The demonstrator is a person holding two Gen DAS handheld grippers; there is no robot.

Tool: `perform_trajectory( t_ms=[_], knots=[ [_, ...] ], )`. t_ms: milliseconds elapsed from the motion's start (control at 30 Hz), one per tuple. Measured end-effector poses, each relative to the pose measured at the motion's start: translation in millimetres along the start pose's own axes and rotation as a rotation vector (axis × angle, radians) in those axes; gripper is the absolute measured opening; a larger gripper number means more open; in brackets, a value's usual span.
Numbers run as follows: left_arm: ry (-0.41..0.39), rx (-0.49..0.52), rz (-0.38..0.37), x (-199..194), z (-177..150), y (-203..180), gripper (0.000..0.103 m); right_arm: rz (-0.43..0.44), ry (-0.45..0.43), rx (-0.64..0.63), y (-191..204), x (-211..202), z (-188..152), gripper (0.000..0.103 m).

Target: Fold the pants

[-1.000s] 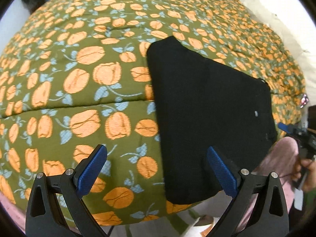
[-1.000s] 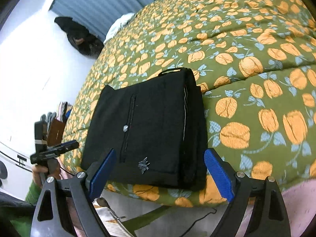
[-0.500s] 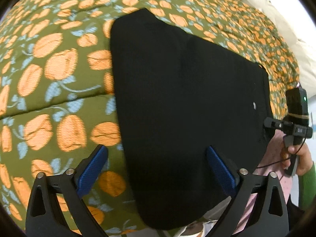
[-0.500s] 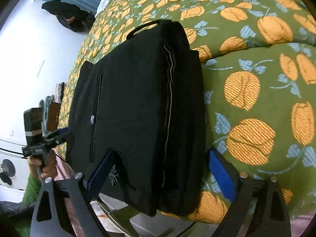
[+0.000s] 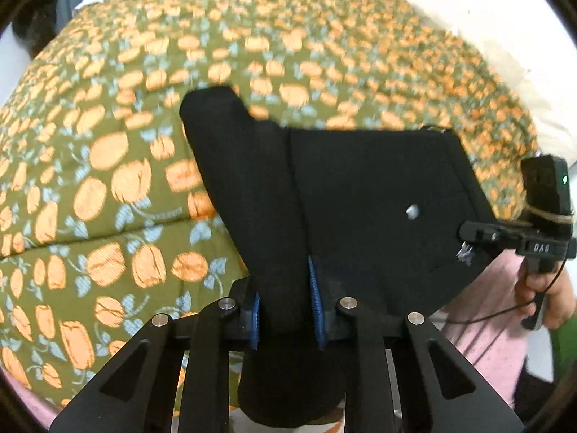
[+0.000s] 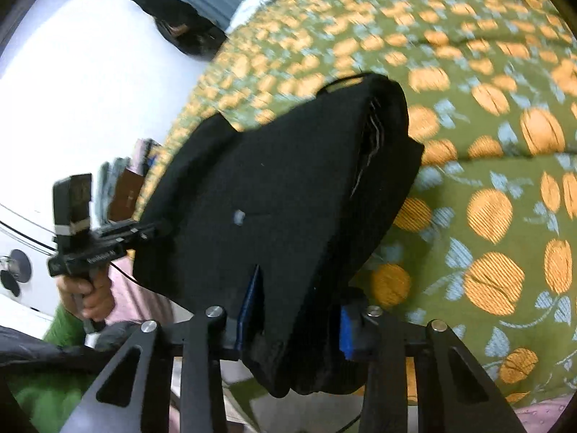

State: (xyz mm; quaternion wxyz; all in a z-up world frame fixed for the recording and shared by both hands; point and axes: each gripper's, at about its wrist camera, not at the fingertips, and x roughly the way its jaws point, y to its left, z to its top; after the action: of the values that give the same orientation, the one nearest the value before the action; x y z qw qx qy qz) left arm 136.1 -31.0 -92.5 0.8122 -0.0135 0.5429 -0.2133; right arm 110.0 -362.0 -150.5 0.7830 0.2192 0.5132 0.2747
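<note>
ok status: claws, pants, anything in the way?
Left claw shut on pants, near edge. Right claw shut on same folded pants. Pants partly lifted off floral quilt. No obstruction visible.

The left gripper (image 5: pixel 285 312) has black angular linkage arms with silver pivot screws and ribbed blue pads (image 5: pixel 314 299). The right gripper (image 6: pixel 294 319) matches. A bare-skinned hand (image 6: pixel 88 294) wears a green sleeve (image 6: pixel 54 389); thin black cable trails.

Home bedroom: floral quilted bedspread (image 5: pixel 108 166).
</note>
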Motion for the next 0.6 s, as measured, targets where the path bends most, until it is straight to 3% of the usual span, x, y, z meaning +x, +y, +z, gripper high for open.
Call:
perform_trajectory(
  t_ms=[133,300,367,433,500,567,600],
  knots=[
    [-0.080,-0.014,0.008,-26.8,26.7,13.7,0.021,0.062,-0.036,-0.046,30.0,0.4,31.1,0.036],
    [-0.190,-0.024,0.078,-47.5,74.1,44.1,0.021,0.068,-0.086,-0.126,58.8,17.8,96.6,0.036],
    [-0.228,-0.026,0.106,-47.7,90.3,54.5,0.022,0.067,-0.116,-0.134,61.4,25.7,120.1,0.036],
    [-0.218,-0.007,0.155,-31.8,99.6,63.3,0.029,0.041,-0.129,-0.138,56.2,36.2,137.5,0.037],
    [-0.164,-0.014,0.288,2.6,99.3,78.9,0.060,-0.070,-0.110,-0.121,38.5,51.2,146.9,0.043],
    [-0.107,-0.024,0.404,29.4,80.4,91.3,0.061,-0.322,-0.041,-0.081,9.0,66.3,137.5,0.047],
    [-0.087,-0.029,0.406,34.0,68.7,94.9,0.061,-0.385,-0.026,-0.070,2.2,71.3,135.0,0.047]
  ],
)
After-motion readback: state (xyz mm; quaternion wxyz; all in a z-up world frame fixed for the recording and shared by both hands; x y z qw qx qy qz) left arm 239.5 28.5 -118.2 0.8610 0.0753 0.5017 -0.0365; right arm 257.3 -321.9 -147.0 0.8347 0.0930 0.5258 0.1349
